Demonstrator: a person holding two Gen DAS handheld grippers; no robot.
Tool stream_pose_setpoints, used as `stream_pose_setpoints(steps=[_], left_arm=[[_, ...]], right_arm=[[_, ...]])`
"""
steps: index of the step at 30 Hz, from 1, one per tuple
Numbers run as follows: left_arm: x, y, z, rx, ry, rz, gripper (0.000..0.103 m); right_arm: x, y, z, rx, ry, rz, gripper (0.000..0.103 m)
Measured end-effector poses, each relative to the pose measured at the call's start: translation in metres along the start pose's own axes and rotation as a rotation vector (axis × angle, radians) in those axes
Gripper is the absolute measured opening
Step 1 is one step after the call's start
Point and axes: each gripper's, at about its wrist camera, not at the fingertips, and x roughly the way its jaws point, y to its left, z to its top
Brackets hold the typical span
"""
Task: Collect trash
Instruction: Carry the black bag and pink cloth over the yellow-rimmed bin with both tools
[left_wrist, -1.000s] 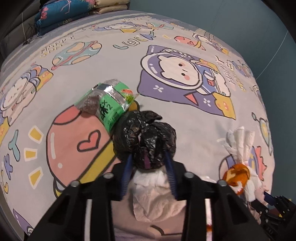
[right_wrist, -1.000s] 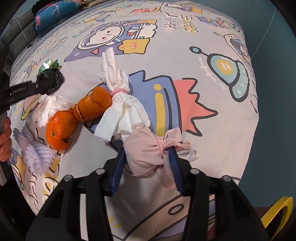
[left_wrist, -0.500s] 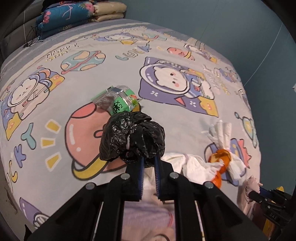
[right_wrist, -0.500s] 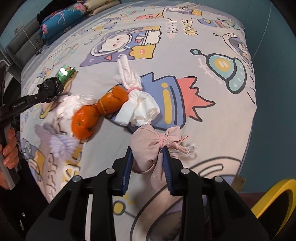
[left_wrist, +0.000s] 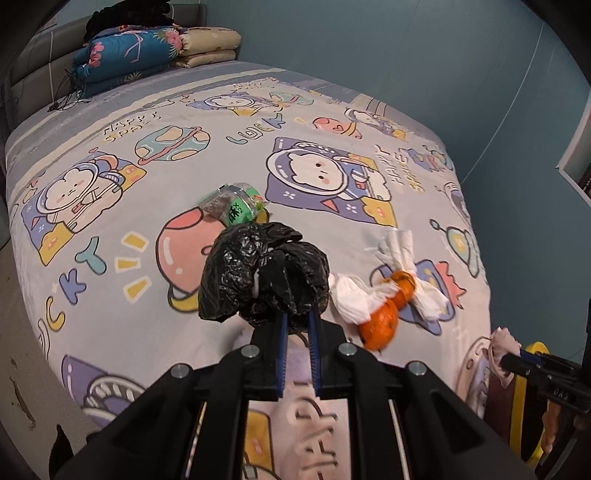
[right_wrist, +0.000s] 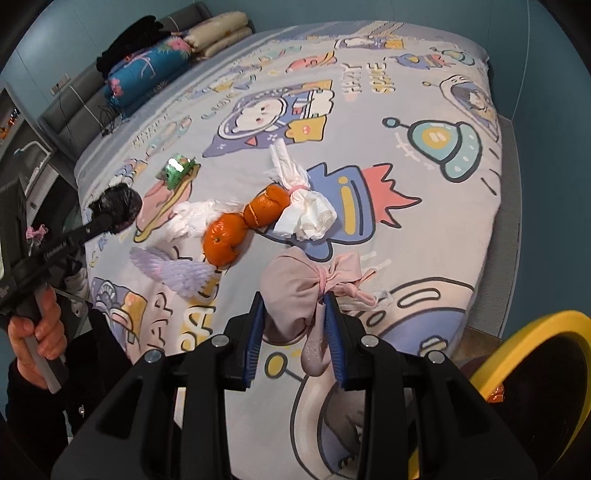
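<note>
My left gripper (left_wrist: 297, 317) is shut on a crumpled black plastic bag (left_wrist: 258, 273) and holds it above the bed; the bag also shows in the right wrist view (right_wrist: 118, 208). My right gripper (right_wrist: 295, 306) is shut on a pink cloth bundle (right_wrist: 295, 284) tied with a pink band, lifted near the bed's front edge. On the cartoon bedsheet (right_wrist: 424, 221) lie two orange peels (right_wrist: 243, 225), white tissues (right_wrist: 306, 214), a green wrapper (right_wrist: 177, 170) and a purple foam net (right_wrist: 177, 273).
A yellow-rimmed black bin (right_wrist: 532, 376) stands at the bed's lower right. Folded quilts and pillows (left_wrist: 147, 55) are stacked at the head of the bed. A teal wall (left_wrist: 406, 55) runs along the far side.
Both grippers have risen and drawn back from the bed. The left closed on the black bag and lifted it; the right lifted the pink bundle towards the yellow bin.
</note>
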Motion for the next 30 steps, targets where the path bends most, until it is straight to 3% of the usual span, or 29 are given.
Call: stream_pose_setpoints(steps=[15,30], left_arm=[[-0.061,-0.056,-0.031,0.095,-0.062,-0.080,0.009],[-0.080,-0.140,-0.058,0.208,-0.034,-0.181,0.009]], right_arm=[[-0.059,-0.025,-0.024,0.065,-0.093,0.047,0.030],[-0.100,-0.071,-0.046,0.166,-0.163,0.043,0.030]])
